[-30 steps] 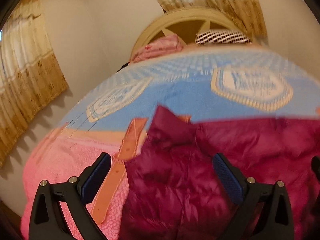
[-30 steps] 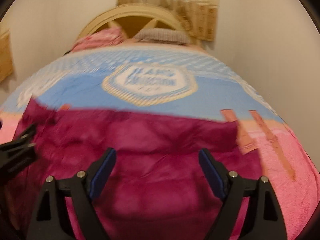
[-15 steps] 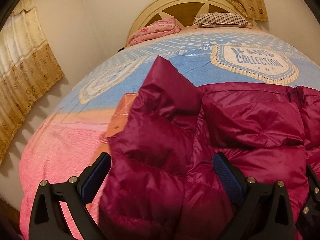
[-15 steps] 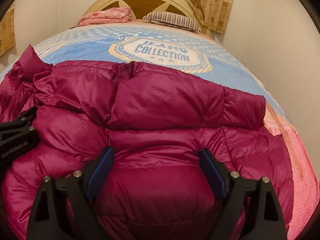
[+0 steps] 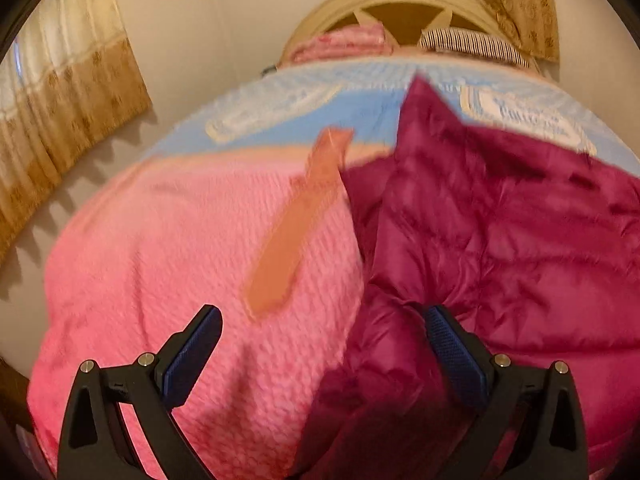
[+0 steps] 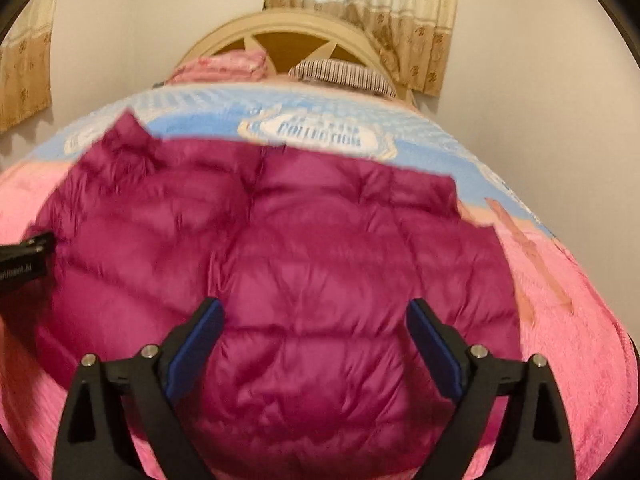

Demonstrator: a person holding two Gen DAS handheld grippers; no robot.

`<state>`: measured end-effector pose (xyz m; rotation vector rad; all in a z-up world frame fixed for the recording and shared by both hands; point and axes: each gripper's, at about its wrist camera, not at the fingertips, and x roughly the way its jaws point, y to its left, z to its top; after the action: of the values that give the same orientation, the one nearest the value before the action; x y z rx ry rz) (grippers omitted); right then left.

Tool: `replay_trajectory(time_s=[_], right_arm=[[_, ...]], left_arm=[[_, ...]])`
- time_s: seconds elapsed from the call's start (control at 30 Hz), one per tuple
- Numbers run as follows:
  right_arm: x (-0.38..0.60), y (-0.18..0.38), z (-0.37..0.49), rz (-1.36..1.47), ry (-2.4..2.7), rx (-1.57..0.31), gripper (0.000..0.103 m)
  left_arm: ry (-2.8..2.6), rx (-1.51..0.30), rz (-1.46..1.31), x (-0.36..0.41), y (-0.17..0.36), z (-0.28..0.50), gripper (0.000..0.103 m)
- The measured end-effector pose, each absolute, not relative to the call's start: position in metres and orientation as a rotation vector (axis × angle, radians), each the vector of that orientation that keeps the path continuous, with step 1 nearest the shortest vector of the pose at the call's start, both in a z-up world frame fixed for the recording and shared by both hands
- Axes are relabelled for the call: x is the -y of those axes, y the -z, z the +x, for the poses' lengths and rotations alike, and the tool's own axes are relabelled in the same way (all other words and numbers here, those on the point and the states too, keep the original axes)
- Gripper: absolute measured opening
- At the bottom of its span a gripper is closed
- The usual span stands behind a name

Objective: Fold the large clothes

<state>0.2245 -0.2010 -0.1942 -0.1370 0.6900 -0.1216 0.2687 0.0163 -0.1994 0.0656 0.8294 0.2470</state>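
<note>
A magenta puffer jacket (image 6: 304, 264) lies spread on the bed's pink and blue blanket (image 6: 568, 344). In the left wrist view the jacket (image 5: 500, 232) fills the right side, one corner pointing toward the headboard. My left gripper (image 5: 320, 340) is open and empty over the jacket's left edge, its left finger over the pink blanket (image 5: 168, 264). My right gripper (image 6: 316, 336) is open and empty above the jacket's near middle. Part of the left gripper's body (image 6: 24, 264) shows at the left edge of the right wrist view.
A cream headboard (image 6: 288, 36) stands at the far end with a folded pink cloth (image 6: 224, 65) and a striped pillow (image 6: 344, 74). Curtains (image 5: 60, 112) hang on the left wall and behind the headboard (image 6: 376, 12). The bed's edges drop away left and right.
Both cameras have pulled back and up from the jacket. The left gripper has shifted left, so more pink blanket shows. Both grippers stay open.
</note>
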Motion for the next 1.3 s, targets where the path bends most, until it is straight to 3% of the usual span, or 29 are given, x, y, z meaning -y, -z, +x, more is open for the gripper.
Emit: replay_trajectory(time_s=[0.17,0.23,0.4,0.6,0.83,1.3], right_arm=[[0.194,0.212,0.233,-0.194,0.147,-0.717,0.095],[0.195,0.214,0.236,-0.19,0.149,-0.734,0.095],[0.195,0.216,0.235,-0.199,0.157,-0.738,0.095],[0.196,0.216,0.227,-0.196,0.158,-0.732,0.096],[0.18,0.212,0.226,-0.227,0.191,-0.733,0.091],[0.096,0.203,0.223,-0.283,-0.06,-0.717,0.091]], left_arm=[[-0.229,-0.796,0.096,-0.004,0.206,0.265,0.102],[-0.202,-0.8,0.1,-0.001,0.21,0.265,0.097],[-0.087,-0.811,0.091,0.014,0.208,0.26,0.045],[-0.055,-0.791,0.131,0.024,0.204,0.252,0.014],[-0.054,-0.745,0.108,0.005,0.18,0.235,0.01],[-0.191,-0.669,0.07,-0.088,0.115,0.216,0.008]])
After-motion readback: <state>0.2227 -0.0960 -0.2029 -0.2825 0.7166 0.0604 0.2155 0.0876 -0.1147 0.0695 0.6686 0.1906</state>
